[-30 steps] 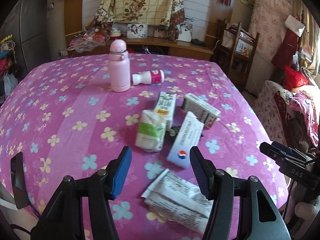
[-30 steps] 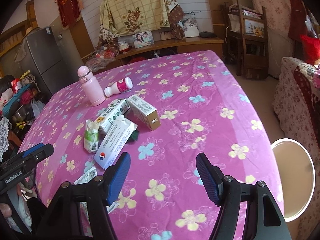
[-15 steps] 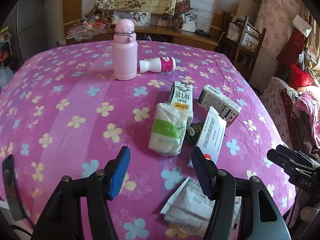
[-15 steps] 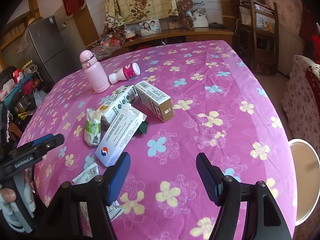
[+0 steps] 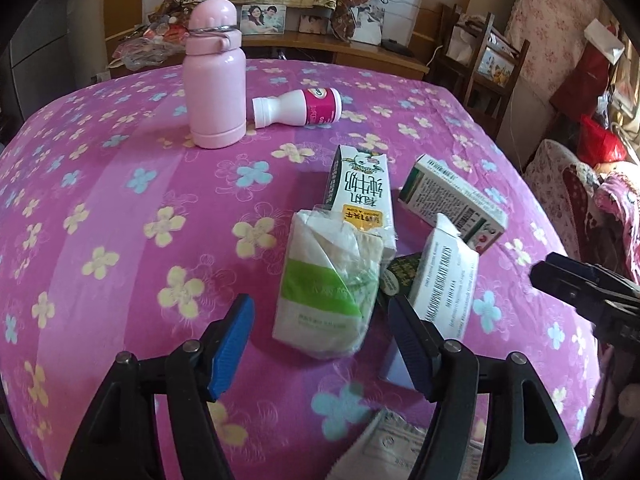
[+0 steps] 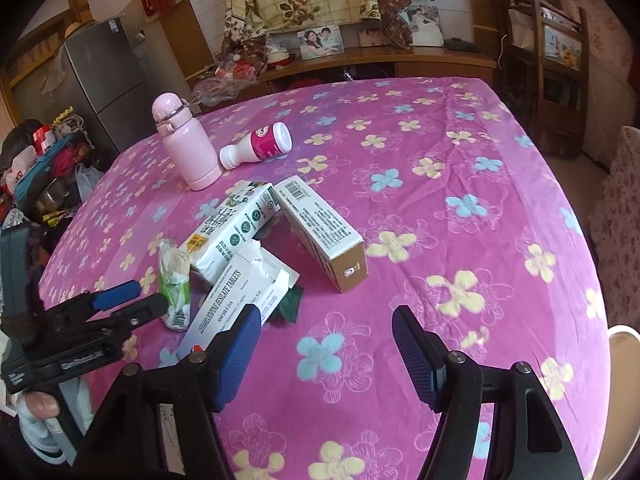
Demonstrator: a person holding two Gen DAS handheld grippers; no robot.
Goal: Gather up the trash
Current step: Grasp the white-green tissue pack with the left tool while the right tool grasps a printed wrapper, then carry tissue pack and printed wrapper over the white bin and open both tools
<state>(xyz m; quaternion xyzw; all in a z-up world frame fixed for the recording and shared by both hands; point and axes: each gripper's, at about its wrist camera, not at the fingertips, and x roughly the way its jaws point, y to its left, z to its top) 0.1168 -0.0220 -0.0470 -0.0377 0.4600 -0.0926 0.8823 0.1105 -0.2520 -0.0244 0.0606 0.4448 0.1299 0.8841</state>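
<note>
Lying on its side among the litter, the green-and-white tissue pack [image 5: 326,296] sits near the front of the counter [image 5: 120,208], its plastic wrap crumpled and torn open at the far end. It leans against a milk carton [image 5: 362,196] just behind it, and a white tablet box [image 5: 446,280] with a ripped flap rests beside it to the right, over a dark green wrapper [image 5: 404,270]. A second, closed medicine box [image 6: 320,228] lies further right, touching nothing but the cloth. Nearest the camera, a flattened printed packet [image 5: 392,444] pokes into view at the bottom edge.

The left gripper [image 5: 320,344] hangs low with its jaws wide apart, empty, and the tissue pack's near end lies squarely between the blue pads, so the approach looks lined up for a pinch across the pack's width. The right gripper [image 6: 326,354] is likewise spread and empty, held over bare cloth to the right of the pile, probably kept clear while the left one works.

Further back, a pink flask [image 5: 214,76] stands upright and a small white bottle [image 5: 298,108] with a magenta label lies on its side beside it. No bin is clearly visible.
</note>
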